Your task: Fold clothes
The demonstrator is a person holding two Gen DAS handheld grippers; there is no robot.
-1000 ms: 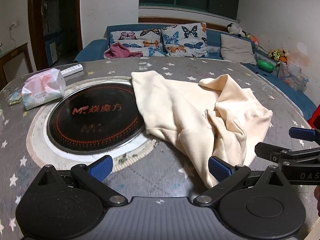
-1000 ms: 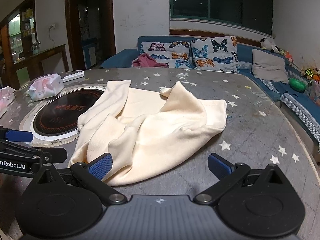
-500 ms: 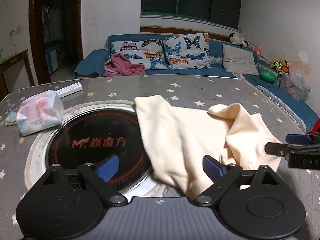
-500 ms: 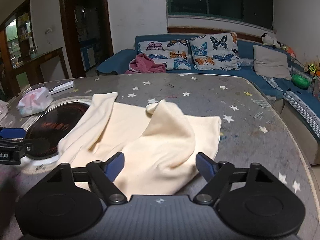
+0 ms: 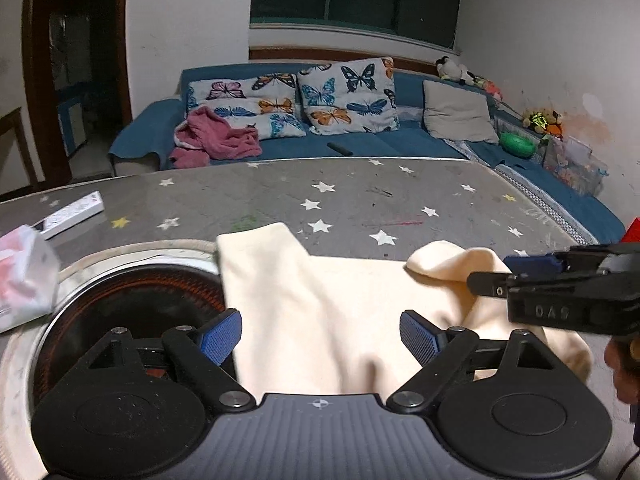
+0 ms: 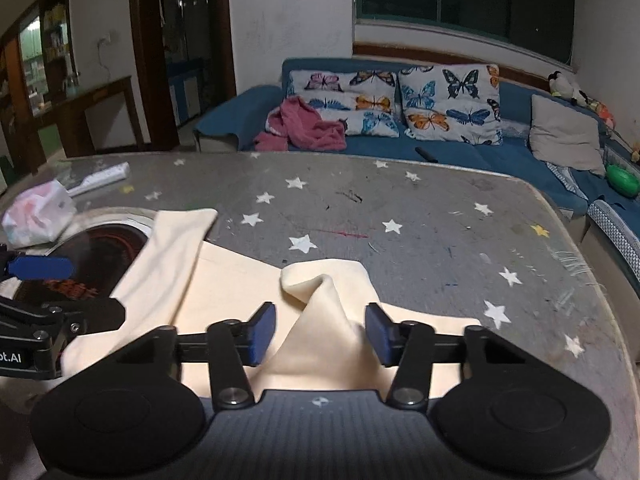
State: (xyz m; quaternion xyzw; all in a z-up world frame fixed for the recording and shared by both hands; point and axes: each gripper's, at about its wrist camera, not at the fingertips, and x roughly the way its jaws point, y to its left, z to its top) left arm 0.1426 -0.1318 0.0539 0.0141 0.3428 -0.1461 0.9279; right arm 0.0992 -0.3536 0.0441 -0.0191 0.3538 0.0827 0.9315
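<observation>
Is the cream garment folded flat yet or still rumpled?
Still rumpled: the cream garment has a raised ridge between the open right gripper fingers.

A grey, star-patterned worktop [image 6: 420, 216] carries a cream garment [image 6: 224, 300], a round hotplate [image 5: 132, 304], a tissue pack [image 6: 38, 216] and a white remote [image 6: 102, 178].

Left wrist view: low over table [image 5: 360, 192], close, facing sofa [image 5: 400, 148]. Right wrist view: same facing, set further right. Both share cream garment [image 5: 320, 300], sofa; each catches other gripper at frame edge.
</observation>
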